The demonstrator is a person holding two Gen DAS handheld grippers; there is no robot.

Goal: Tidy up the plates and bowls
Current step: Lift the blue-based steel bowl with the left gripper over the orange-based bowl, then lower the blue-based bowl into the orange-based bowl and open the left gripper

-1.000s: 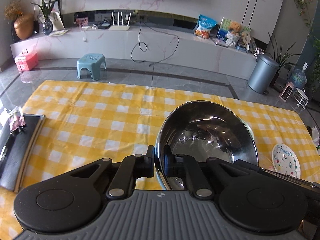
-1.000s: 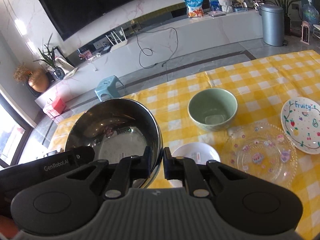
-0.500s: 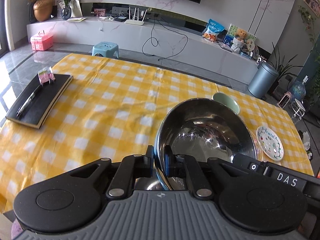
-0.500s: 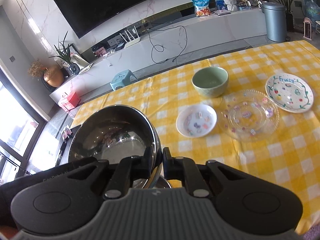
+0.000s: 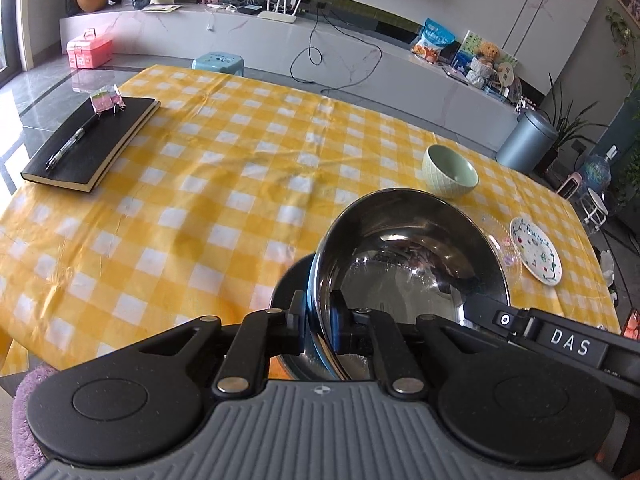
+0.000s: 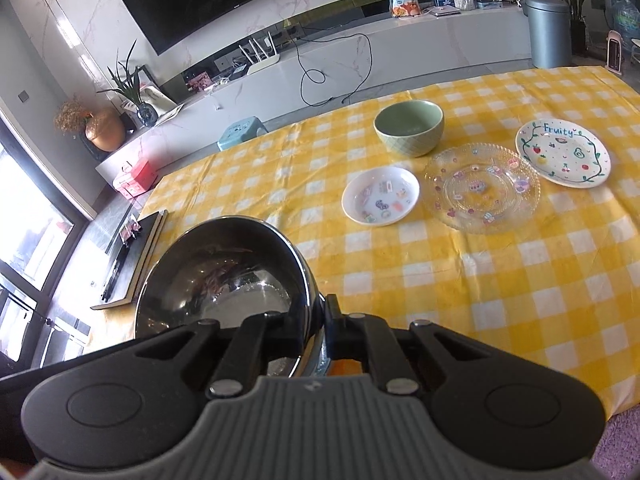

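A large steel bowl is held up above the near edge of the yellow checked table. My left gripper is shut on its left rim. My right gripper is shut on its right rim. A green bowl stands at the far side. In front of it lie a small white sticker plate, a clear glass plate and a white "Fruity" plate. Something dark shows under the steel bowl; I cannot tell what.
A black notebook with a pen and a pink clip lies at the table's left end. Beyond the table are a blue stool, a grey bin and a long TV bench.
Both grippers have risen and drawn back toward the near edge with the steel bowl. More of the table shows in both views.
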